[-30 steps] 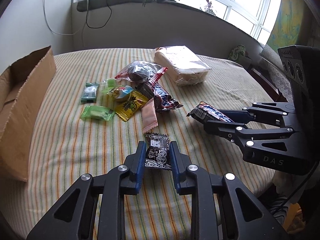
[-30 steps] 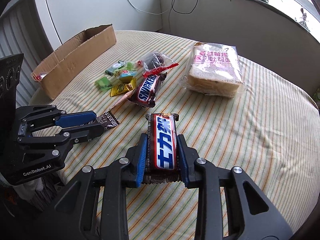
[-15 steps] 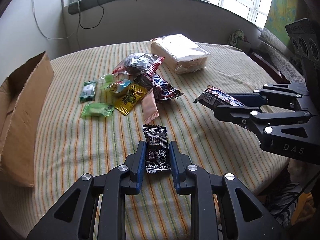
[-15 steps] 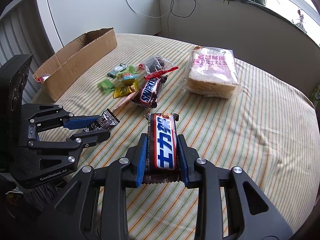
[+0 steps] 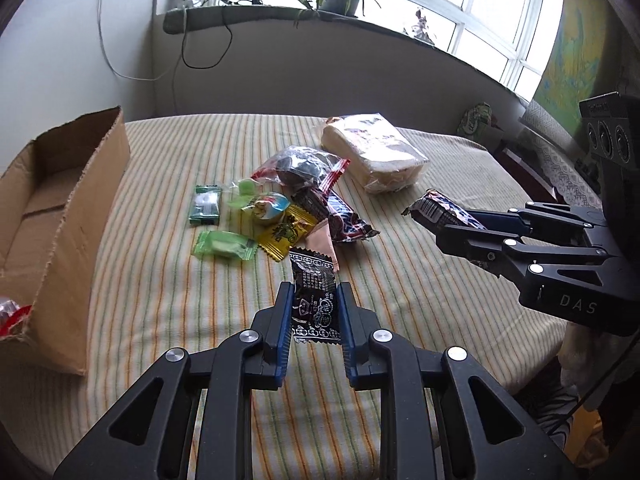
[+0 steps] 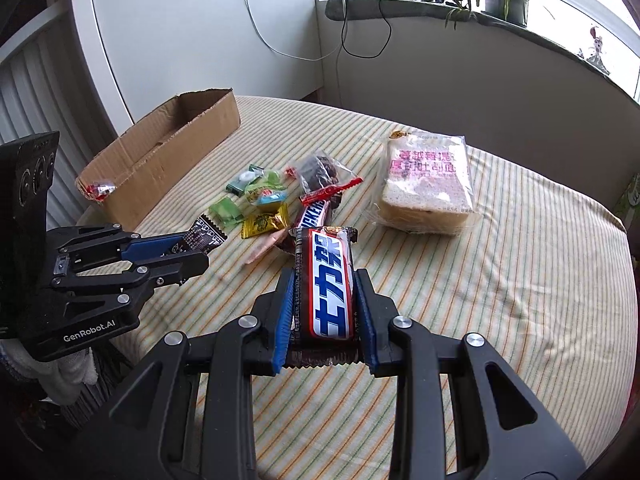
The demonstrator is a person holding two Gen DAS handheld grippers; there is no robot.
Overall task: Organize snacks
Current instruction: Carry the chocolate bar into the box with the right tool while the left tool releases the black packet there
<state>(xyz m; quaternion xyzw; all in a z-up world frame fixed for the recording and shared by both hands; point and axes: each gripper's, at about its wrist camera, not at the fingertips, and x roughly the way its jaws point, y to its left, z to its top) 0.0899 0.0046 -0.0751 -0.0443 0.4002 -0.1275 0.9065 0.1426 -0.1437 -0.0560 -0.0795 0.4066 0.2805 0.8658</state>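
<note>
My left gripper (image 5: 314, 292) is shut on a small black candy packet (image 5: 314, 298) and holds it above the striped table; it also shows in the right wrist view (image 6: 202, 236). My right gripper (image 6: 324, 280) is shut on a Snickers bar (image 6: 326, 284), held above the table; that bar shows in the left wrist view (image 5: 440, 210). A pile of snacks lies mid-table: a second Snickers (image 5: 334, 212), a yellow packet (image 5: 286, 232), green candies (image 5: 224, 245) and a clear bag of dark sweets (image 5: 304, 166). An open cardboard box (image 5: 60, 216) stands at the left.
A wrapped bread loaf (image 5: 372, 152) lies at the far right of the pile. A red wrapper (image 6: 98, 190) lies inside the box. The striped tablecloth (image 5: 180, 300) hangs over the round table's edge. A wall and a windowsill with plants lie behind.
Both grippers have risen and drawn back from the table with their snacks held. The left gripper has swung left, so the box shows more fully.
</note>
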